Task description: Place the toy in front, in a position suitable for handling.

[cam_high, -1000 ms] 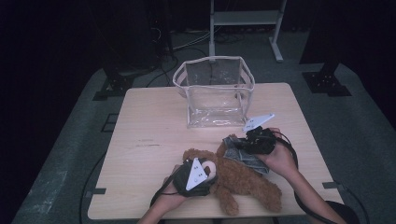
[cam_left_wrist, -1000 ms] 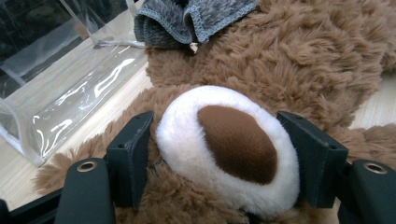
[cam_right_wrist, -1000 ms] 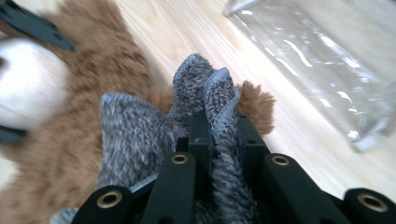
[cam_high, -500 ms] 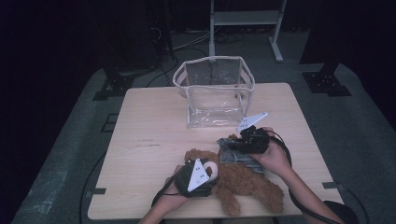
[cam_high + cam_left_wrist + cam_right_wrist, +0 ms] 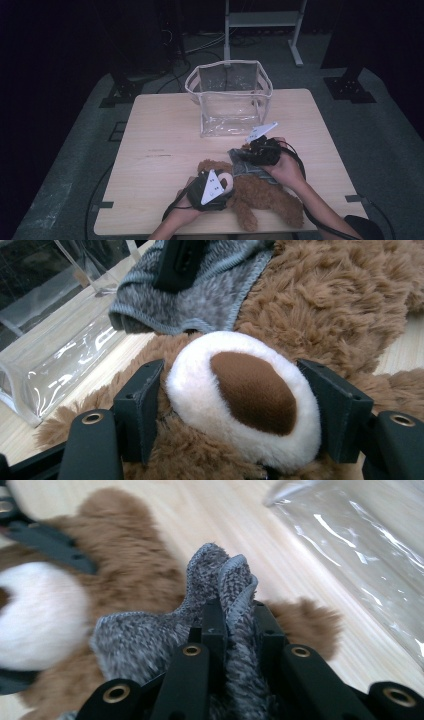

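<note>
Grey knitted sweater [image 5: 150, 640] pinched in the shut right gripper [image 5: 235, 617], at the teddy bear [image 5: 260, 192] lying on the wooden table [image 5: 165, 130]; left gripper [image 5: 235, 405] clamps its muzzle [image 5: 245, 395]. Step: undressing; next, probably pulling toward the head.

Brown teddy bear [image 5: 270, 197] lying, grey sweater [image 5: 245, 162]

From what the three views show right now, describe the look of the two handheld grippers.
Both are black. The left gripper has two flat rectangular pads on rounded arms with brass-ringed holes. The right gripper has the same black jaws and ringed holes. In the high view each carries a pale grey three-cornered plate with dark dots, and a black cable trails from each.
</note>
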